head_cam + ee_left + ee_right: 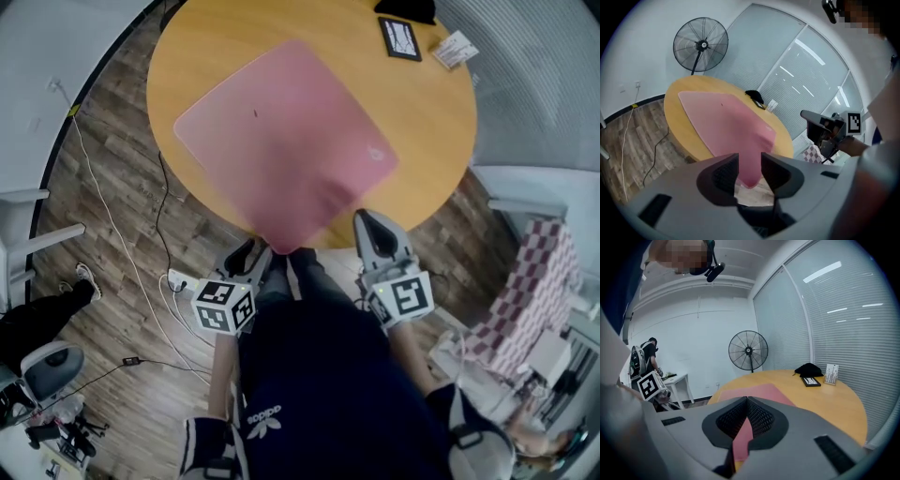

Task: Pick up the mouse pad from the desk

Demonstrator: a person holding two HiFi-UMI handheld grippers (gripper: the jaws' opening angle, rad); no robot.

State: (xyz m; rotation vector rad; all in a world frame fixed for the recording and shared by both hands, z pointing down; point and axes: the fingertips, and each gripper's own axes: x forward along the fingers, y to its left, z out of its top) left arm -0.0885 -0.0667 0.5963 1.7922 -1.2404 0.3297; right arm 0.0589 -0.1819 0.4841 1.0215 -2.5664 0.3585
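While right gripper (371, 225) clamps the limp, light mouse pad (281, 141) by its overhanging lower edge, left gripper (750, 164) gapes loose around it.

Three cams, one round table (412, 141).
Head cam: steeply down over left gripper (253, 255) and right gripper (375, 230). Gripper cams: close behind own jaws, facing across. All share mouse pad (281, 141) at the jaws; gripper cams also pedestal fan (700, 45) beyond.

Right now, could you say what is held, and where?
Right gripper pinches the pink rectangular mouse pad at its near edge; left gripper is open around it.
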